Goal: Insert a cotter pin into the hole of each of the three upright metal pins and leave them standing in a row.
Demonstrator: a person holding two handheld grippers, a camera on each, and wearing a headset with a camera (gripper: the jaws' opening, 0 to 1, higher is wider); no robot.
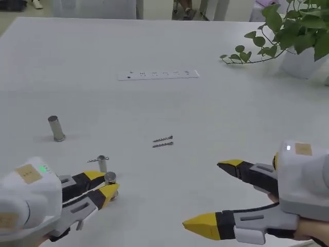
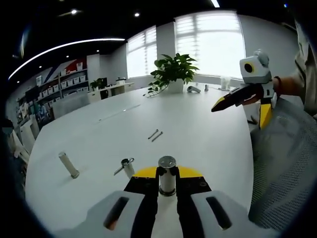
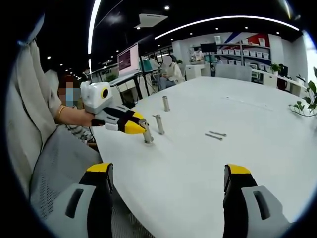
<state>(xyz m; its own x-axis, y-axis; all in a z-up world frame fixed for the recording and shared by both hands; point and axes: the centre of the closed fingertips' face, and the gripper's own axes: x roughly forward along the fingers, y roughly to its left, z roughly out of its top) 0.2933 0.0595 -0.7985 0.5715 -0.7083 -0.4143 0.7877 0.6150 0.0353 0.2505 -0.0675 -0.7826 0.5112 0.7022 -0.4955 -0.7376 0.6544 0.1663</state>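
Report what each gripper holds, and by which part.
Left gripper grips the nearest metal pin by its shaft, below the head. Right gripper is open, holding nothing.

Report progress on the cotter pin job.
Done: the middle pin carries a cotter pin. In hand: the left gripper holds the nearest pin; the right gripper is open. Left: two loose cotter pins, and the far pin empty.

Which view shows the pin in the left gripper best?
The left gripper view: the pin stands large and centred between the jaws of the left gripper, cap and shaft clear. In the head view the jaw tips cover part of its shaft. In the right gripper view it is small, beside those tips.
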